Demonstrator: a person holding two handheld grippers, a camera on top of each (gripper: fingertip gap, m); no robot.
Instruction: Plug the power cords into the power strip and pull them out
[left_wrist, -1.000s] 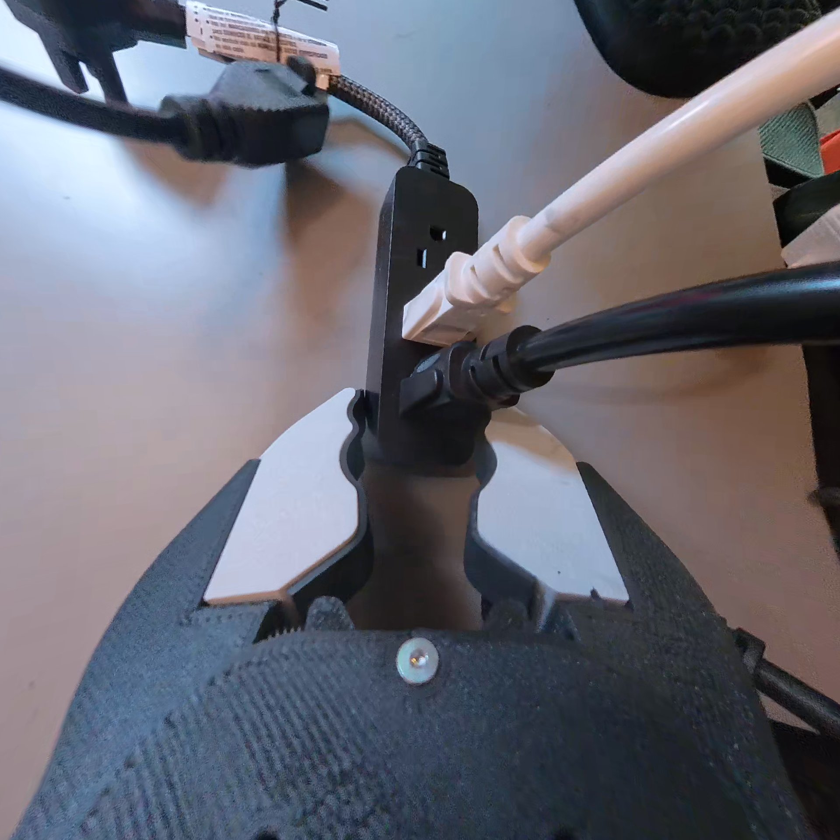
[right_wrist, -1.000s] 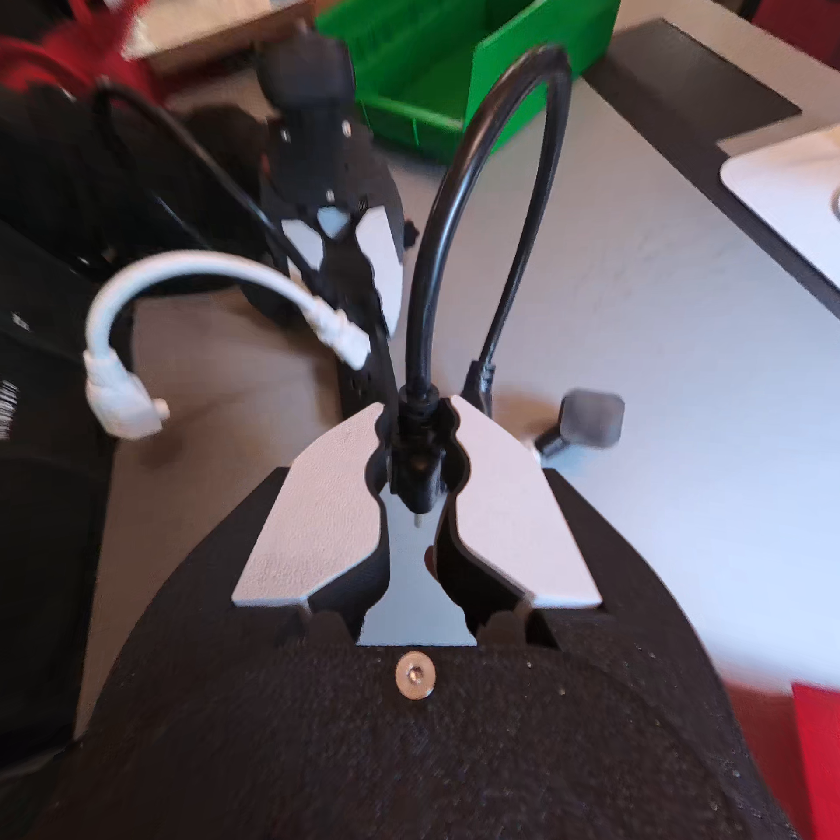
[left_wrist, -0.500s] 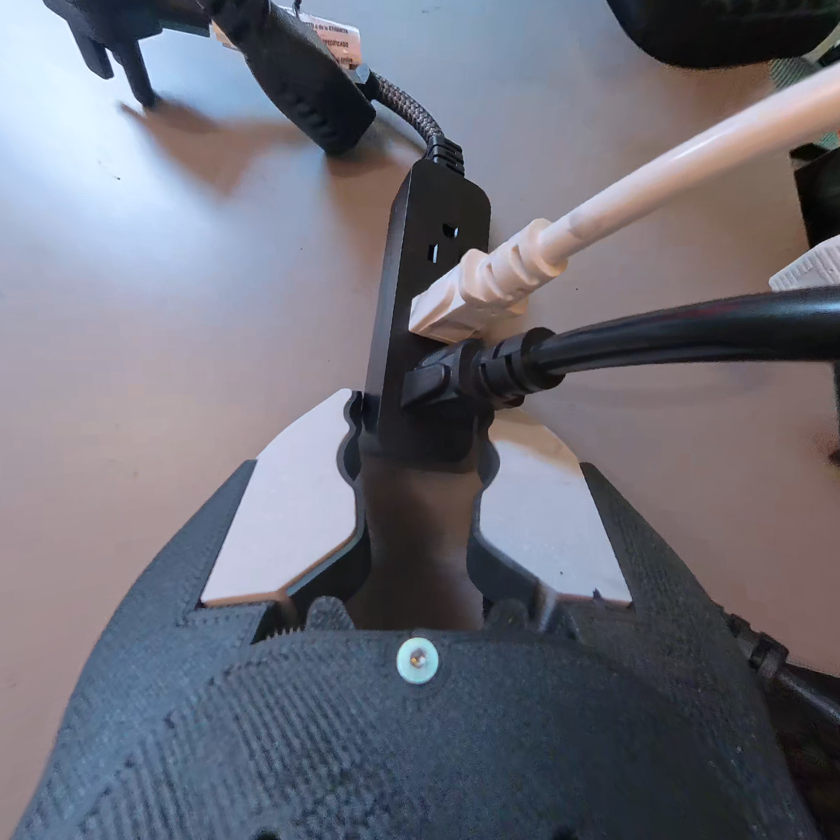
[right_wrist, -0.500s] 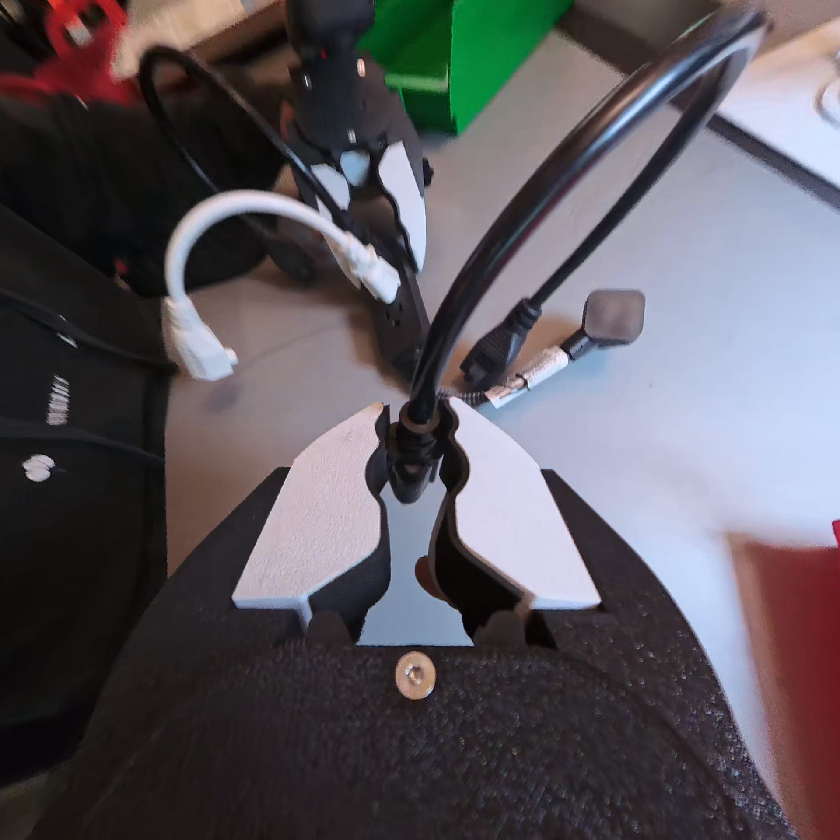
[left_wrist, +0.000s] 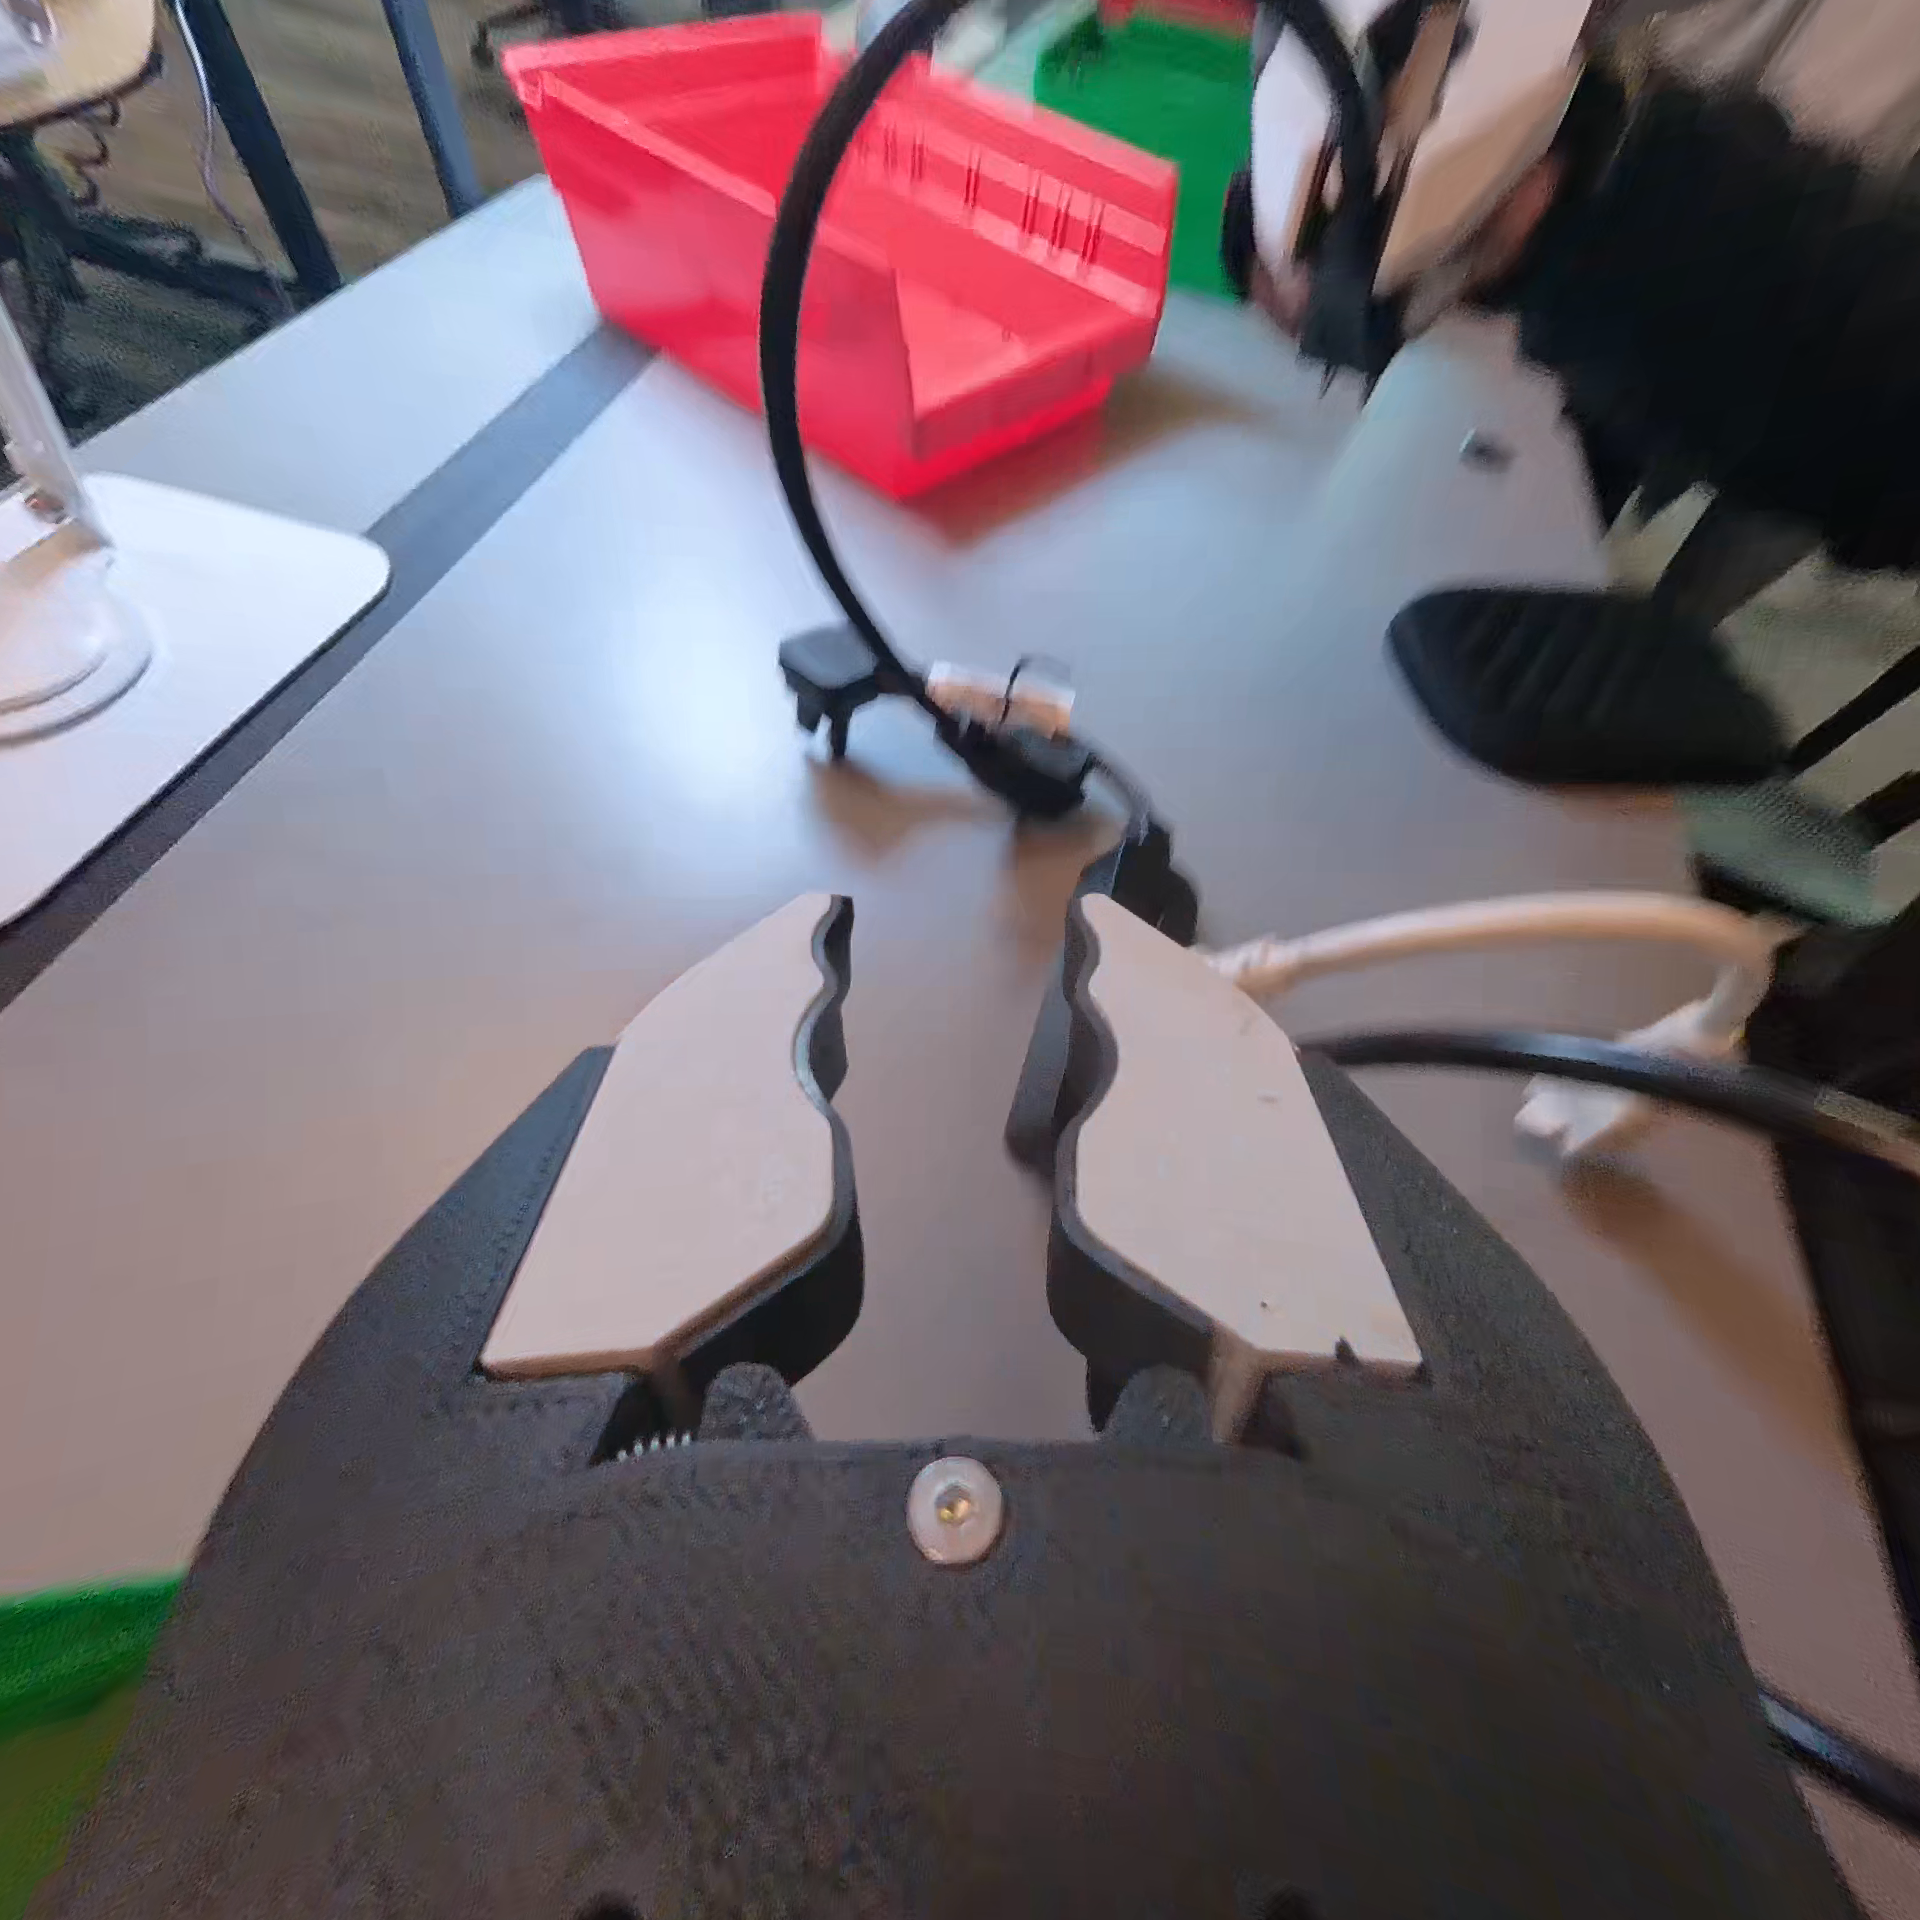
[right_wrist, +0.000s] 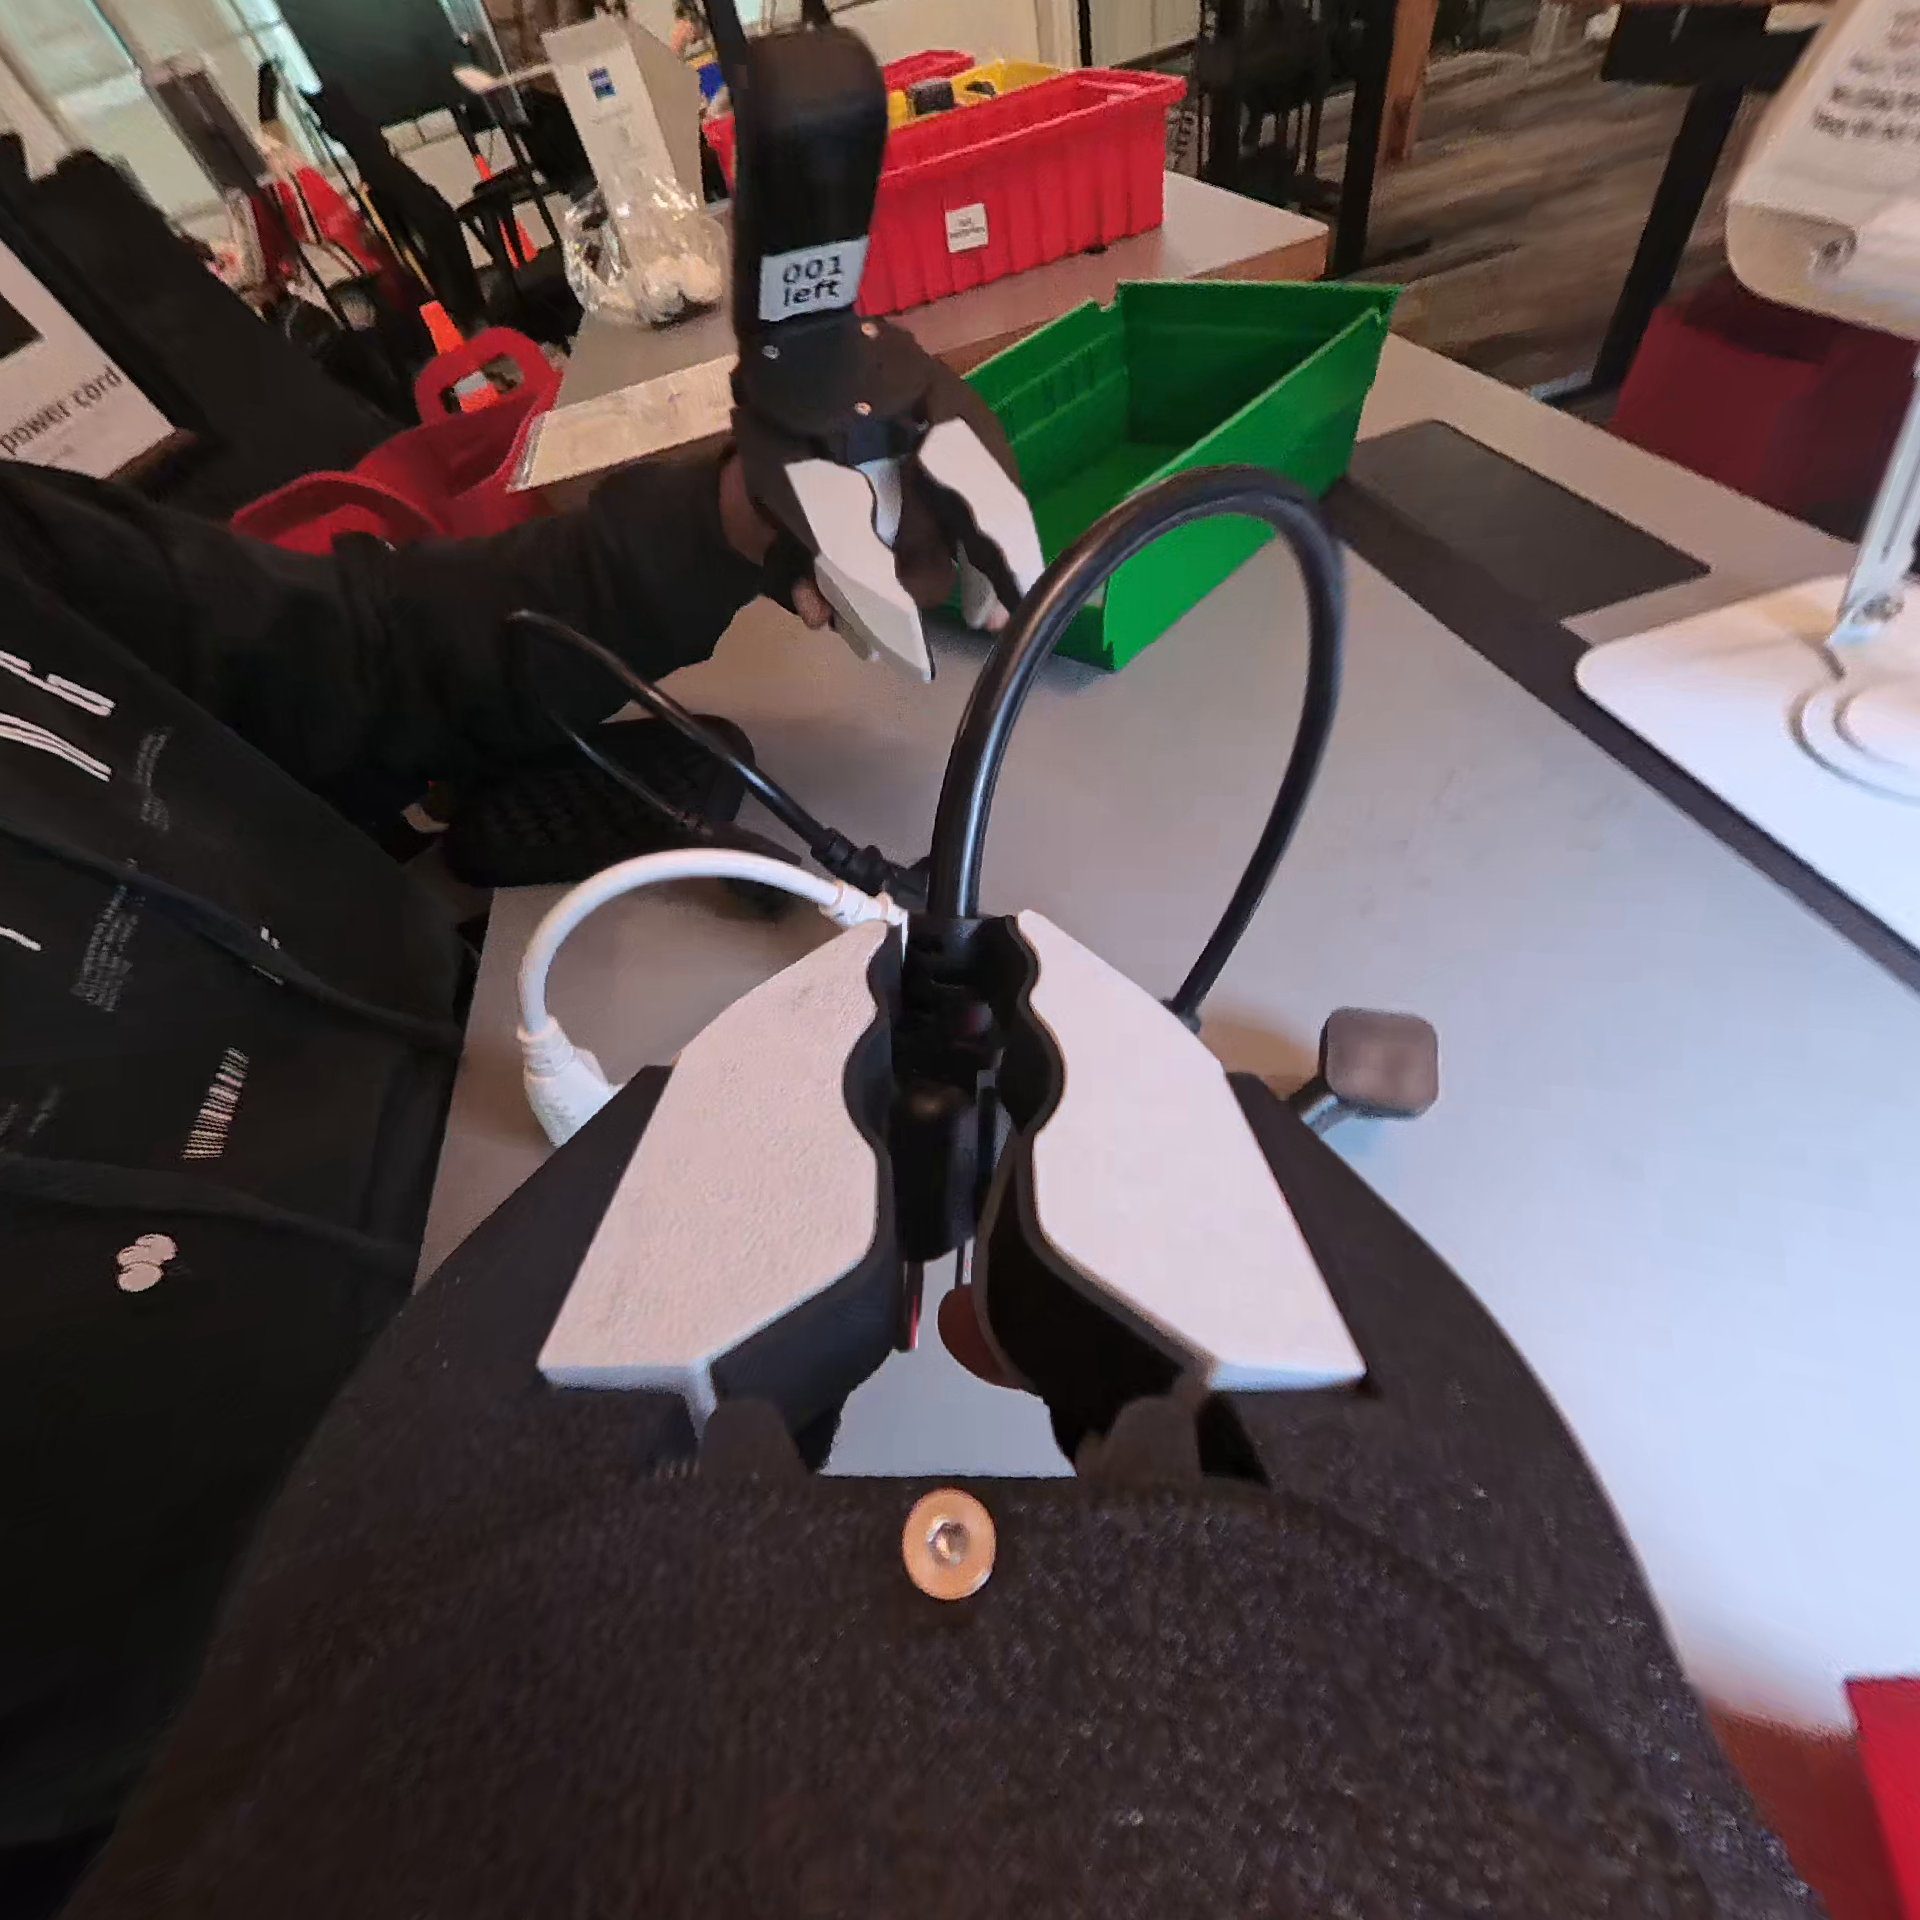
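My left gripper (left_wrist: 956, 914) is open and empty, raised over the table; it also shows in the right wrist view (right_wrist: 914, 582), held up in the air. The black power strip (left_wrist: 1049, 1039) lies just behind its right finger, mostly hidden. A white cord (left_wrist: 1455, 925) and a black cord (left_wrist: 1558, 1081) run to the strip from the right. My right gripper (right_wrist: 951, 935) is shut on a black plug (right_wrist: 935, 1081). Its black cord (right_wrist: 1143, 499) arcs up in a loop and down to the table.
A red bin (left_wrist: 862, 281) stands at the far side of the table, a green bin (right_wrist: 1174, 416) beyond the left gripper. The strip's own flat plug (right_wrist: 1377, 1060) lies on the table. A white lamp base (right_wrist: 1766, 717) sits at the right. A person's black sleeve (right_wrist: 364, 644) reaches in from the left. Spacing between my two grippers at the tips: around 20 cm.
My left gripper has let go of the power strip, opened and lifted away from it. My right gripper still holds the black plug and has tilted up.
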